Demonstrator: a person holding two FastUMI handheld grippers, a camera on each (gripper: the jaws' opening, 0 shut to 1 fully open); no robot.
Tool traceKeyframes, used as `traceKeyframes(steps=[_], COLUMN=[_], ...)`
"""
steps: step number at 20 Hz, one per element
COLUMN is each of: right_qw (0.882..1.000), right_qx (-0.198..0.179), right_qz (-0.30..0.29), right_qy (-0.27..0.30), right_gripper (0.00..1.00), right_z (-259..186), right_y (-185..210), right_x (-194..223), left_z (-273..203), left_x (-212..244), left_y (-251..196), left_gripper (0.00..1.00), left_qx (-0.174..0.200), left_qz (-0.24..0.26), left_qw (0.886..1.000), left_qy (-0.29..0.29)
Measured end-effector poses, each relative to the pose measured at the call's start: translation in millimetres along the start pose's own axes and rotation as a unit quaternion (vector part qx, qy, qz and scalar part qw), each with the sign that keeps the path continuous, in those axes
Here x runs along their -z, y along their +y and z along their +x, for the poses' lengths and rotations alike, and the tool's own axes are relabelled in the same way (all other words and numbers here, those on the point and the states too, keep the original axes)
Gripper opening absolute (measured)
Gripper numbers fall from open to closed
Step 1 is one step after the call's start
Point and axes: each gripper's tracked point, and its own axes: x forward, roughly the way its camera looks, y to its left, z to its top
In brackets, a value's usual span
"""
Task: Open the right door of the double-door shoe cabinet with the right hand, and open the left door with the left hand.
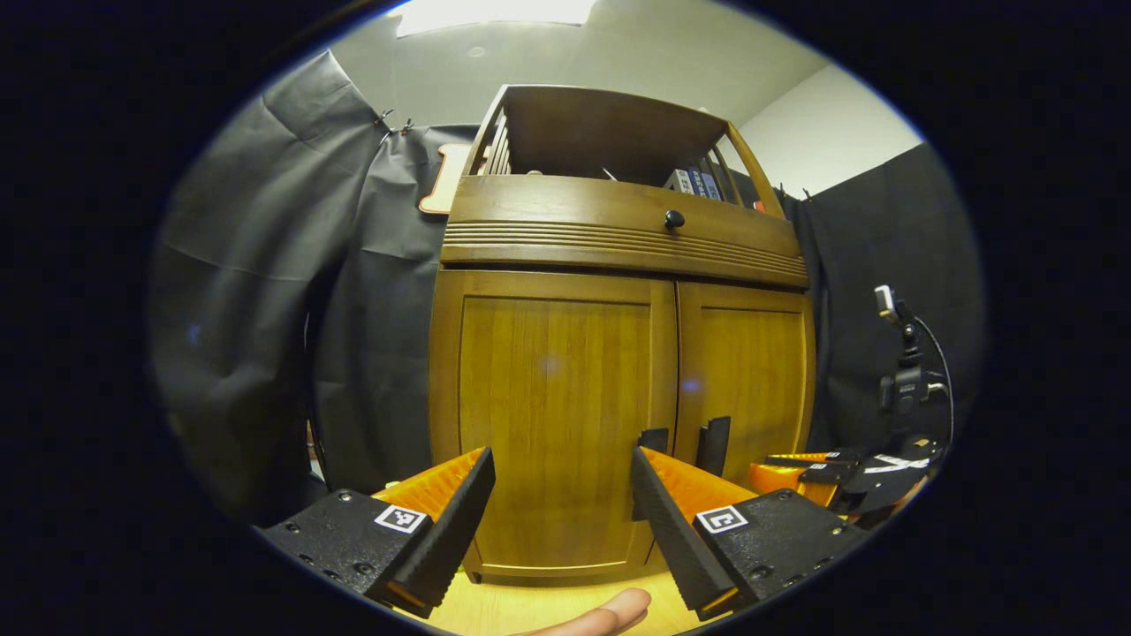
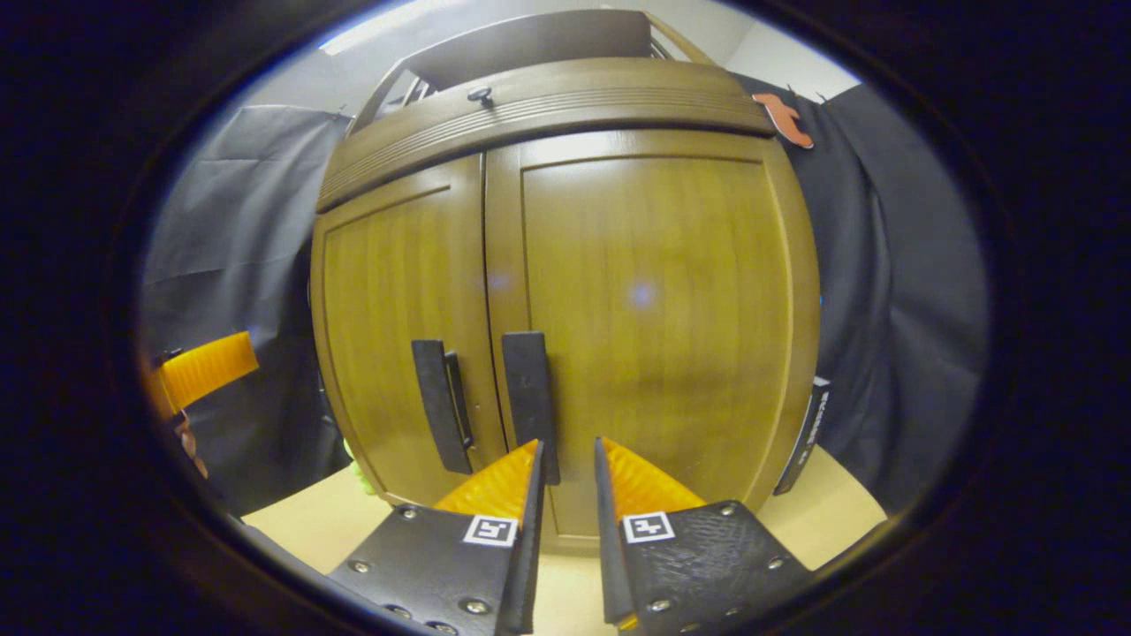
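The wooden shoe cabinet [image 1: 565, 238] stands straight ahead with its left door [image 1: 552, 415] and right door [image 1: 751, 371] both closed. Two dark vertical handles flank the centre seam: the left door's handle [image 2: 440, 406] and the right door's handle [image 2: 530, 402]. My left gripper [image 1: 561, 455] is wide open in front of the left door, holding nothing. My right gripper [image 2: 567, 446] hovers close to the right door [image 2: 654, 300], just right of its handle, with only a narrow gap between its fingers and nothing in it. The right gripper [image 1: 778, 468] also appears low beside the cabinet.
A drawer with a dark knob [image 1: 674, 218] runs above the doors, beneath an open shelf holding books [image 1: 698, 183]. A small camera on a stand [image 1: 901, 371] is at the right. Black cloth hangs on both sides. A fingertip [image 1: 610, 612] rests at the bottom edge.
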Motion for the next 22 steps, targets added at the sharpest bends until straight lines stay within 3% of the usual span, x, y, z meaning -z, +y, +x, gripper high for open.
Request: traceKeyframes(steps=[2,5,9,10,11,12,15,16,17,22], right_qw=[1.000,0.999,1.000,1.000,1.000,1.000,0.999,0.999,0.999,1.000], right_qx=[0.012,-0.006,-0.013,-0.011,-0.005,0.000,0.025,0.025,0.020,-0.016], right_qz=[0.019,0.040,0.025,0.018,0.010,0.005,-0.046,-0.047,-0.033,-0.018], right_qy=[-0.018,-0.014,-0.014,-0.015,-0.014,-0.016,-0.009,-0.008,-0.003,0.004], right_gripper=[0.41,0.59,0.79,0.72,0.79,0.79,0.31,0.31,0.22,0.22], right_z=[9,19,35,39,45,49,53,51,51,22], right_y=[-6,3,15,18,20,23,19,21,22,22], right_x=[1,4,7,6,5,2,5,5,4,2], left_z=[2,4,6,7,7,7,9,11,11,13], left_x=[1,3,1,2,2,2,5,6,7,7], left_y=[6,7,5,5,6,7,8,8,8,11], left_gripper=[0.92,0.92,0.92,0.92,0.92,0.92,0.92,0.92,0.92,0.92], left_qx=[-0.009,-0.011,-0.007,-0.006,-0.006,-0.007,-0.009,-0.009,-0.008,-0.012], left_qz=[0.001,0.001,-0.001,-0.001,-0.003,-0.005,-0.007,-0.007,-0.008,-0.005], left_qw=[1.000,1.000,1.000,1.000,1.000,1.000,1.000,1.000,1.000,1.000], left_qy=[0.000,0.003,0.002,0.000,-0.001,0.000,0.007,0.009,0.011,0.011])
